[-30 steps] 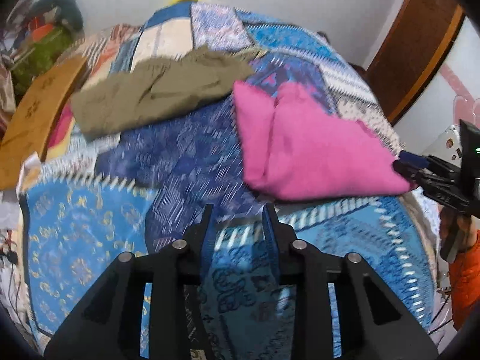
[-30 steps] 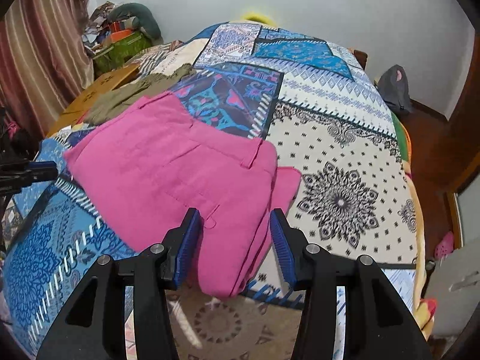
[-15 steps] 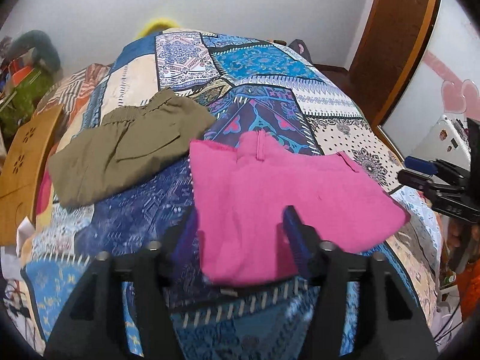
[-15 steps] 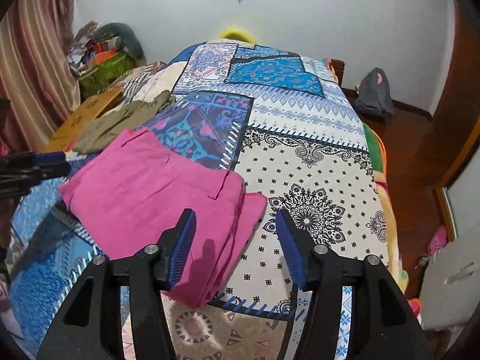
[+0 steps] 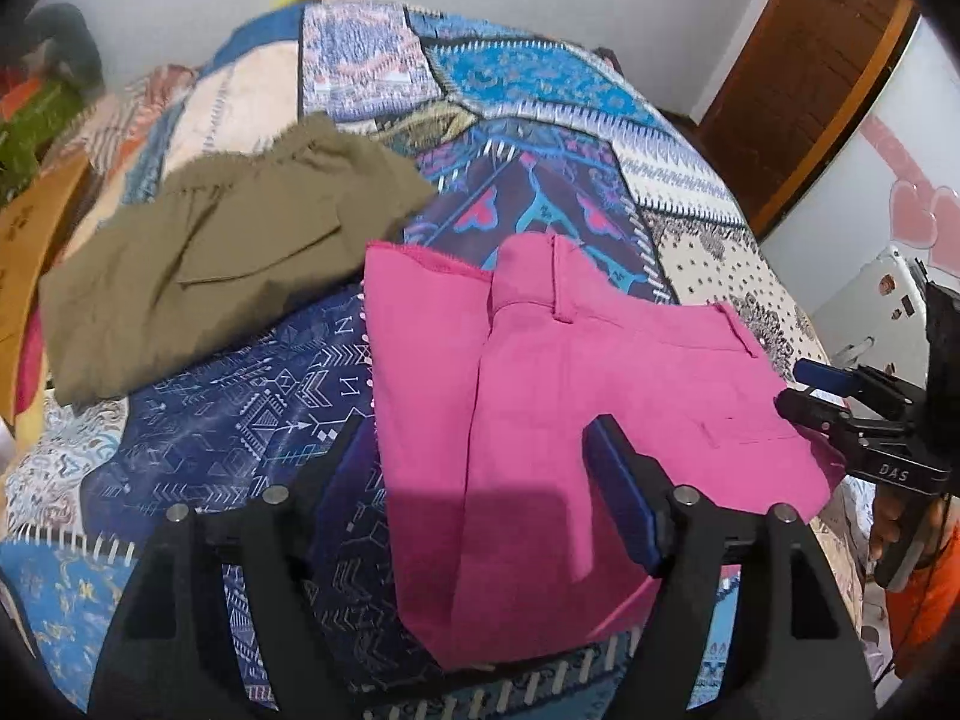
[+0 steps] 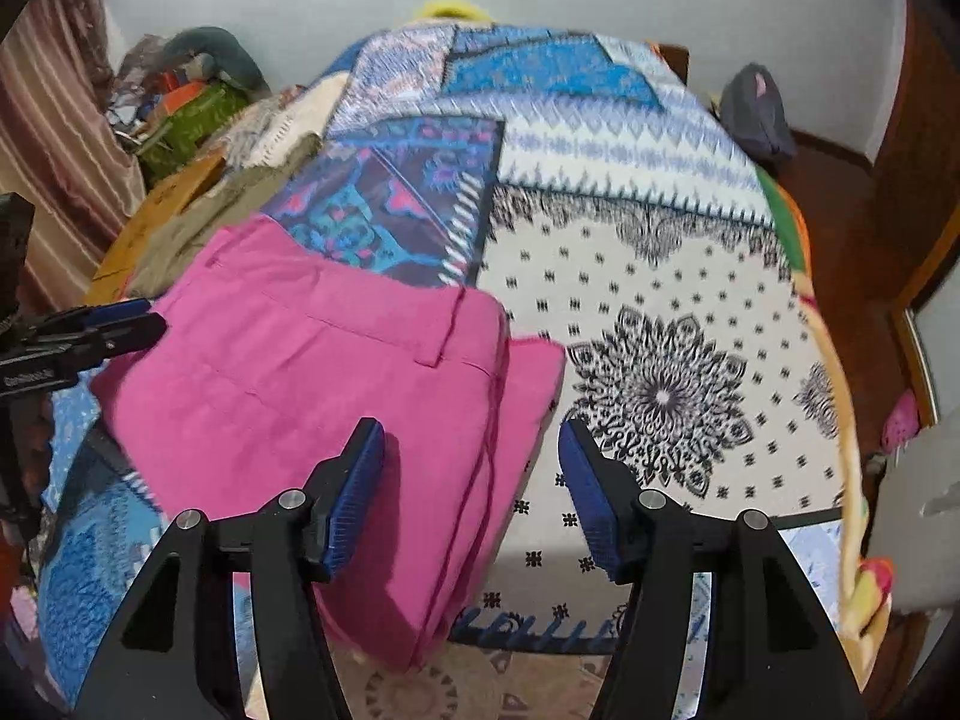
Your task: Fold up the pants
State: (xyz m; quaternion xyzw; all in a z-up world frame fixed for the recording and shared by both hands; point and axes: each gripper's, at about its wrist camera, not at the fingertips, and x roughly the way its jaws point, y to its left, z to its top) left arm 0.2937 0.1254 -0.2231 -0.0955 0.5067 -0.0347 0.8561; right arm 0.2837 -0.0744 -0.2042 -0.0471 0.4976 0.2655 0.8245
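Note:
Pink pants lie folded into a flat stack on the patterned bedspread, near the bed's front edge; they also show in the right wrist view. My left gripper is open and empty, held above the stack's left part. My right gripper is open and empty, above the stack's right edge. Each gripper shows from the side in the other's view, the right gripper and the left gripper, both close to the stack's ends.
Folded olive-green pants lie on the bed to the far left of the pink stack. A wooden board and clutter stand at the left. A wooden door and a grey bag on the floor are to the right.
Both grippers have opened wider and drawn back to the pink stack, which now lies folded and free of them. The views have tilted down toward the bed.

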